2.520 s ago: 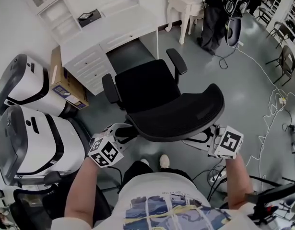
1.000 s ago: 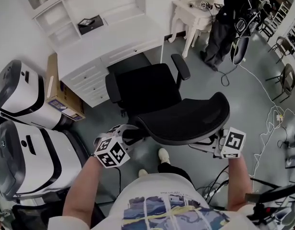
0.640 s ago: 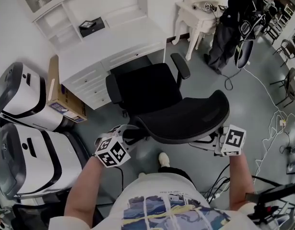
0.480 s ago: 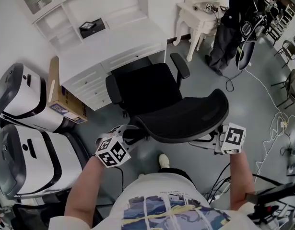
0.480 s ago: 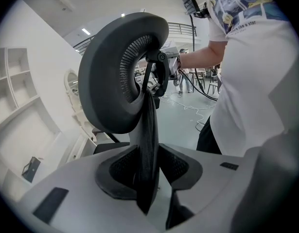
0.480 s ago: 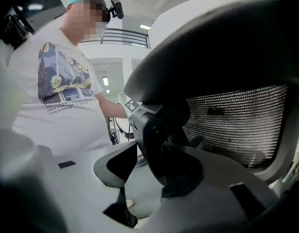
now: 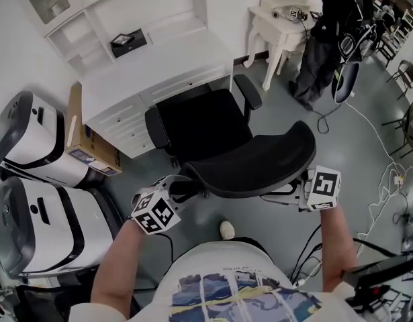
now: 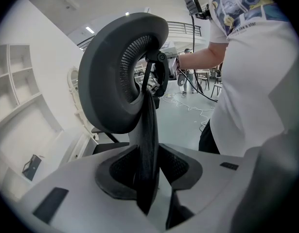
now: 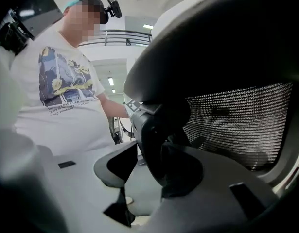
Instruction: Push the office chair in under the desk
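The black office chair stands in front of the white desk (image 7: 159, 62), its seat (image 7: 203, 123) reaching the desk's knee opening. Its mesh backrest (image 7: 253, 159) leans toward me. My left gripper (image 7: 174, 188) is shut on the backrest's left edge. In the left gripper view the thin black frame edge (image 8: 148, 130) runs between the jaws of the left gripper (image 8: 148, 171), and both pads press on it. My right gripper (image 7: 295, 193) is shut on the backrest's right edge. In the right gripper view the thick frame (image 9: 154, 140) sits between the jaws of the right gripper (image 9: 149, 171).
A cardboard box (image 7: 92, 149) leans beside the desk's drawers. Two large white machines (image 7: 31, 129) (image 7: 41, 223) fill the left side. A small white side table (image 7: 283, 19) and hanging dark bags (image 7: 327, 39) stand at the right. Cables (image 7: 377, 146) trail over the grey floor.
The chair has rolled toward the desk, and its seat now reaches the desk's front edge. Both grippers have kept hold of the backrest and moved forward with it.
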{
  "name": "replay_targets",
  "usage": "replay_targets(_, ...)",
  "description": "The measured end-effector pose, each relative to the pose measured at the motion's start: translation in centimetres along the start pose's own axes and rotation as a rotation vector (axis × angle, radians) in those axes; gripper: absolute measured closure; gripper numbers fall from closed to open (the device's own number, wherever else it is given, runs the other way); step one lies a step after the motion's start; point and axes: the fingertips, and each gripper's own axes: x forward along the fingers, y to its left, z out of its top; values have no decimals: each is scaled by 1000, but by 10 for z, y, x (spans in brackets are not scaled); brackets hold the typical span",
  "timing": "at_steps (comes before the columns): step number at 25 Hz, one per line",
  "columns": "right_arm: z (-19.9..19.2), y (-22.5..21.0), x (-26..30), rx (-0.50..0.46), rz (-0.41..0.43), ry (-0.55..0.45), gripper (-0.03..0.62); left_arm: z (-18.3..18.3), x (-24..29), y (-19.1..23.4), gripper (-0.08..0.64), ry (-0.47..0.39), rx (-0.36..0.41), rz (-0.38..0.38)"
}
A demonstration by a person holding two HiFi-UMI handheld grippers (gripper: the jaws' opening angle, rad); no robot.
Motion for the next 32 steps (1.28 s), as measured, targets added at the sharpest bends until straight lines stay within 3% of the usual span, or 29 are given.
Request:
replay_targets(21, 7, -75, -6, -16, 1, -29, 422, 4, 25, 60, 416, 12, -38, 39)
replay_targets(32, 13, -84, 6, -19, 21, -46, 425, -4, 21, 79, 411, 12, -38, 19)
